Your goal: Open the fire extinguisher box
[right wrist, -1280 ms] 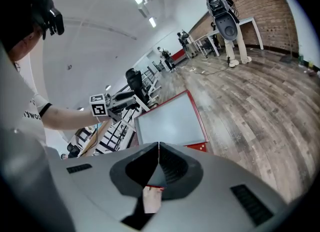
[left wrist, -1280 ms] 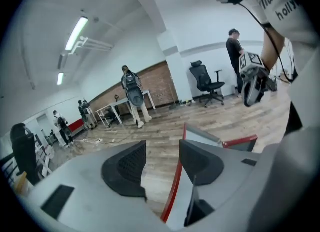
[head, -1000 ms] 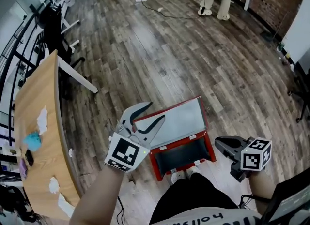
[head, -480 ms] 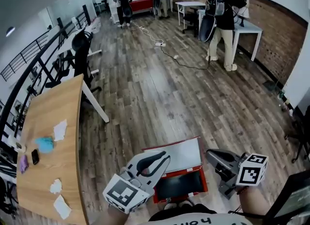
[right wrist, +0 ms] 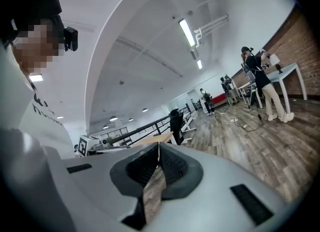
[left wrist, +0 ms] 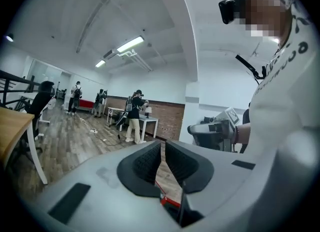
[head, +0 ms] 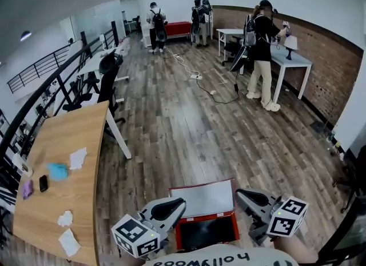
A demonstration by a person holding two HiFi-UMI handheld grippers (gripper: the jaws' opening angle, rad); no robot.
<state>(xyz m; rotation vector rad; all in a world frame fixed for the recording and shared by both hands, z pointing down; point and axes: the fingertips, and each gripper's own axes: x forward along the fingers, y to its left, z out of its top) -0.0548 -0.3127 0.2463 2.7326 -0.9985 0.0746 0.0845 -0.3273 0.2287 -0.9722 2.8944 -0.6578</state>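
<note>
Red metal fire extinguisher box (head: pixel 206 219), long axis crosswise, faces up on wood-plank office floor (head: pixel 189 133); left gripper (head: pixel 180 203) jaws just closing together, right gripper (head: pixel 240 194) pinched, both empty.

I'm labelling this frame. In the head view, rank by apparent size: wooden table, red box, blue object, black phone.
1. wooden table
2. red box
3. blue object
4. black phone
The box lies nearer the camera, which inflates its apparent size.
</note>
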